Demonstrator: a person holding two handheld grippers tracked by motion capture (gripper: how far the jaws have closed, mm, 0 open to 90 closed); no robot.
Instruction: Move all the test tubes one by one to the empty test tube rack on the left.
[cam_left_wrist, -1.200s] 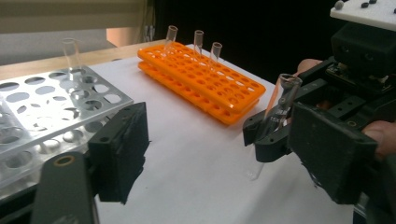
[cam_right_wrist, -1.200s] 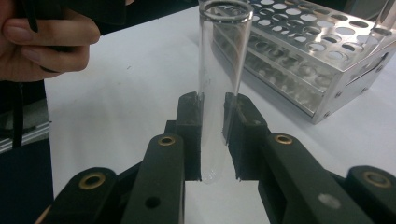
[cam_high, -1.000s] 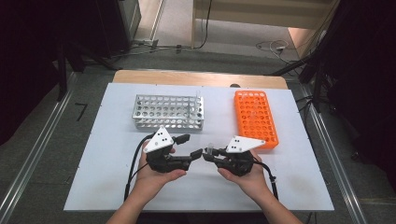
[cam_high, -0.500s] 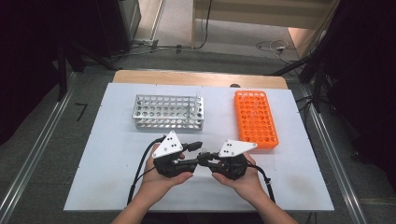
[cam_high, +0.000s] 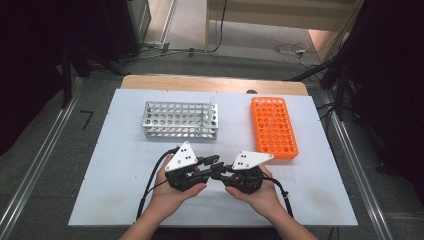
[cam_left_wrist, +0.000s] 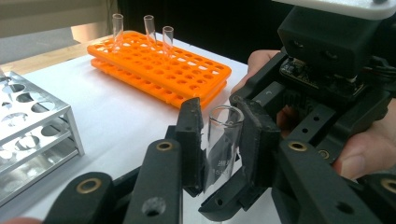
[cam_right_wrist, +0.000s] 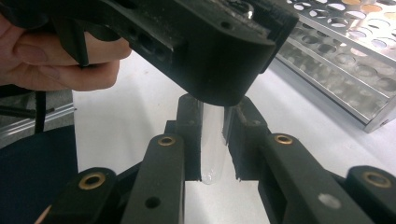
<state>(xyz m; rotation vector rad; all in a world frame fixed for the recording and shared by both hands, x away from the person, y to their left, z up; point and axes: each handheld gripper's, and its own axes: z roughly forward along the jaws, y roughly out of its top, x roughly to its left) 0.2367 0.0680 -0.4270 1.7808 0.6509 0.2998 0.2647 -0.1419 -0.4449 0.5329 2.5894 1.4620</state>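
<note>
A clear test tube (cam_left_wrist: 223, 140) stands between the pads of my left gripper (cam_left_wrist: 219, 123), whose jaws have just been closing and now press on its open upper end. My right gripper (cam_right_wrist: 213, 121) is shut on the same test tube (cam_right_wrist: 213, 144) lower down, near its rounded bottom. In the high view the left gripper (cam_high: 214, 161) and right gripper (cam_high: 220, 175) meet tip to tip at the table's front middle, each held in a hand. The tube itself is hard to make out there.
An orange tube rack (cam_high: 274, 127) lies at the right rear, with three clear tubes (cam_left_wrist: 149, 28) standing at its far end. A metal tube rack (cam_high: 181, 120) stands at the left rear. The white table (cam_high: 115, 165) has bare room around the hands.
The two hands have drawn together at the front middle of the table. The left gripper's jaws have closed onto the tube that the right gripper holds.
</note>
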